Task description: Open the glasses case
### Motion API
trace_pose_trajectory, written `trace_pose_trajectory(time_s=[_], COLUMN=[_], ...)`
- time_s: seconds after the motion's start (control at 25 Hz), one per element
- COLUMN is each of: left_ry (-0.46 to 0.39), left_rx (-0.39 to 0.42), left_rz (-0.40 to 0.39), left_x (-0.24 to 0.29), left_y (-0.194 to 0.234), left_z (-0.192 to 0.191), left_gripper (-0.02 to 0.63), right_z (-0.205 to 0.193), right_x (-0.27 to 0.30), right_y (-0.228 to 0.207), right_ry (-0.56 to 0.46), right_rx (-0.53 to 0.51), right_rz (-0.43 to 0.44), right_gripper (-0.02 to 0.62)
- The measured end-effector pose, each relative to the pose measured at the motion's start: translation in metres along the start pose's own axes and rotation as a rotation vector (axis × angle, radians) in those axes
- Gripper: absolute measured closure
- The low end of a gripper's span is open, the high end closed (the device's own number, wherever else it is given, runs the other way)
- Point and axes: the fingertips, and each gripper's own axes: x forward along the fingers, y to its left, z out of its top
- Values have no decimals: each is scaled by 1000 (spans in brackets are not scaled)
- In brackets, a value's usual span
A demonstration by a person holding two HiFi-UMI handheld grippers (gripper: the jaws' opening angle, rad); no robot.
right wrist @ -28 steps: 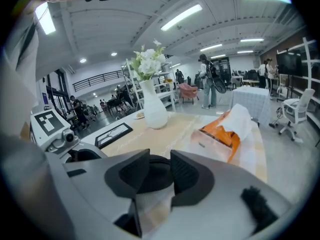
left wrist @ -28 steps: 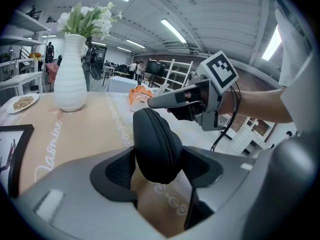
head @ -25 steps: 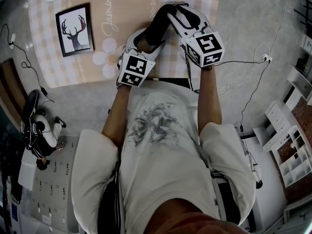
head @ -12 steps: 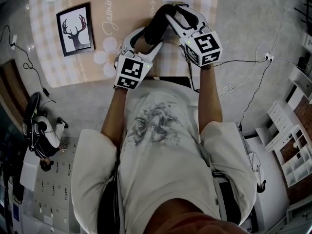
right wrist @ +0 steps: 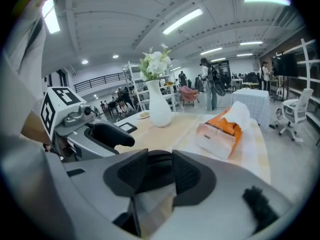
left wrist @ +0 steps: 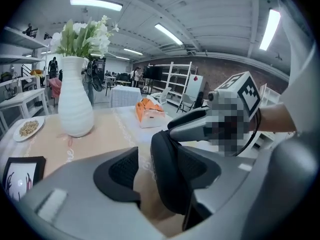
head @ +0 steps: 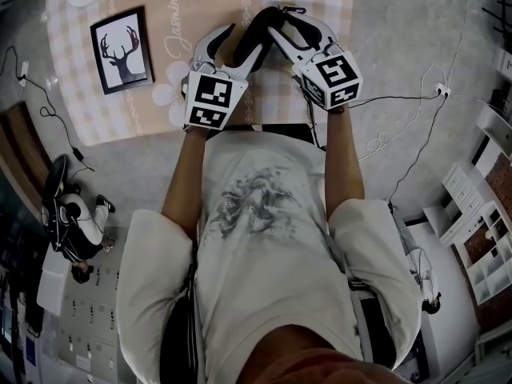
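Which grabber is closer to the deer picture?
Left. The left gripper, its jaws just closing around the glasses case, sits right of the deer picture; the right gripper grips the case farther right.

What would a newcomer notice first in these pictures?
The black glasses case, held over the table edge: the right gripper clamps one end, and the left gripper, its jaws just closing, has the other end between them. On the table: a white flower vase and, at left, a framed deer picture.
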Motion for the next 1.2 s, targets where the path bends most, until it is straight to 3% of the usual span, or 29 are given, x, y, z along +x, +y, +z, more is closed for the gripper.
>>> trace_pose_trajectory(time_s=[0.52,0.8,1.2], left_ry=[18,56,80], left_rx=[6,8,12], left_rz=[19,62,87], left_x=[2,-2,-6], left_y=[-6,4,10], left_z=[-3,-11,-14], left_gripper=[353,396,399], right_z=[1,-2,-8], right_x=[1,0,-6], right_y=[7,10,12], right_ry=[20,48,79], right_rx=[-62,-99,-148], right_rz=[-58,-65,-91], right_gripper=[434,434,434])
